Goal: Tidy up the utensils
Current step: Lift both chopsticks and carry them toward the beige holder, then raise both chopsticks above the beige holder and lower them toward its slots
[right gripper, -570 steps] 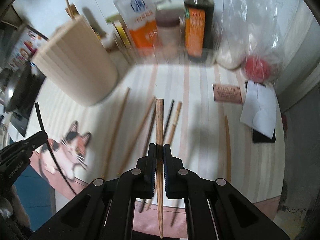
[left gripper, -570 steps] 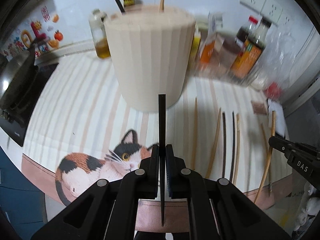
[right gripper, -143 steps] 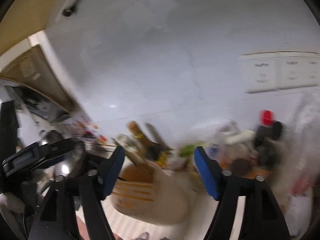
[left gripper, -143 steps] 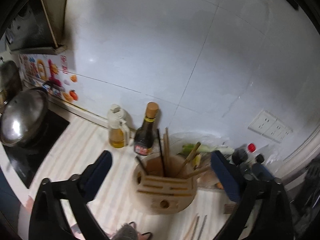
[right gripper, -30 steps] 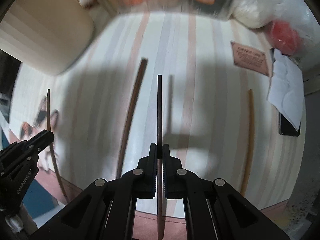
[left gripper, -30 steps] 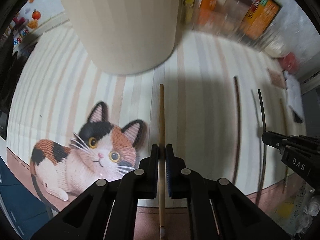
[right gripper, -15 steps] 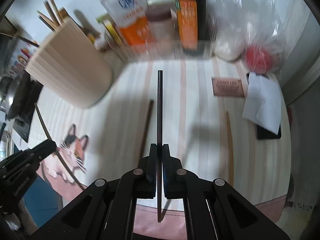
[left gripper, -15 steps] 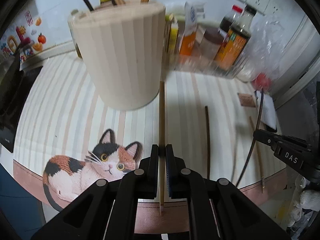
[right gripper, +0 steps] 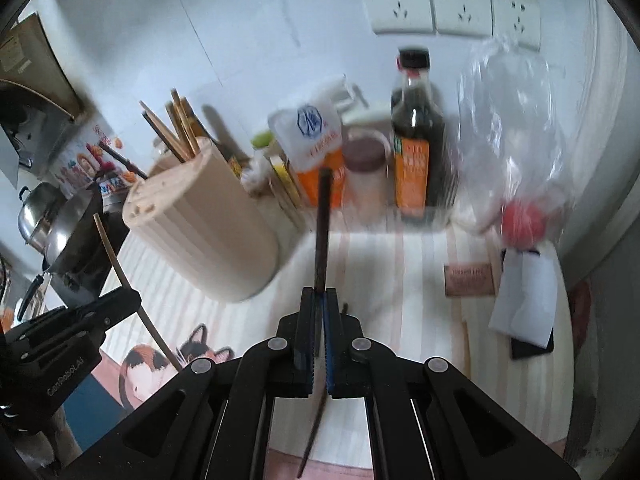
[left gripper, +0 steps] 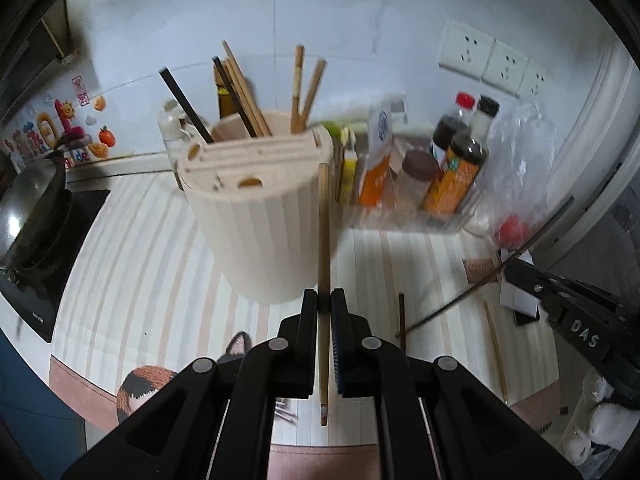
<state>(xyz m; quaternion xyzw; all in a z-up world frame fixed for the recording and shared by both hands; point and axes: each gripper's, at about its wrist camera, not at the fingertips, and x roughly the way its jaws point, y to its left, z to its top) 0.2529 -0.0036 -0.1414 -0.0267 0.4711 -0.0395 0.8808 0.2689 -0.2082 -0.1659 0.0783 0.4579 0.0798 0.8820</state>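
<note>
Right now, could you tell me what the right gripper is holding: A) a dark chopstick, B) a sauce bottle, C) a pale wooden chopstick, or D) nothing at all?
A: in the right wrist view the right gripper is shut on a dark chopstick that sticks out ahead of its jaws; the pale chopstick is in the left gripper.

A light wooden chopstick [left gripper: 323,240] and a dark chopstick [right gripper: 321,236] were each held aloft; the beige ribbed holder [left gripper: 260,216] stood upright, bristling with chopsticks; two more chopsticks [left gripper: 401,322] lay on the mat.
</note>
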